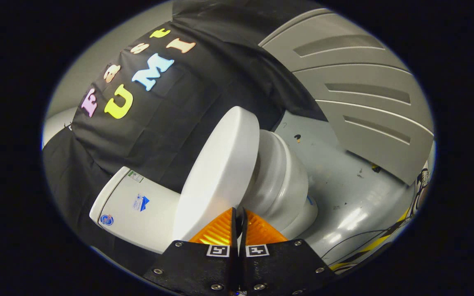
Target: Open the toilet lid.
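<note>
A white toilet stands ahead of me, seen tilted. Its round lid (220,168) lies down over the seat and bowl (286,185), and the white tank (134,205) sits behind it against the black cloth. My gripper (239,210) is shut, its two fingers pressed together with nothing visibly between them. The fingertips sit right at the lid's front rim, at the seam between lid and seat. I cannot tell whether they touch the rim.
The toilet stands on a glossy grey floor (344,185). A grey panelled wall (360,94) rises beyond the bowl. Yellow-and-black tape (379,242) and a thin cable (356,238) run along the floor near the fingers' side.
</note>
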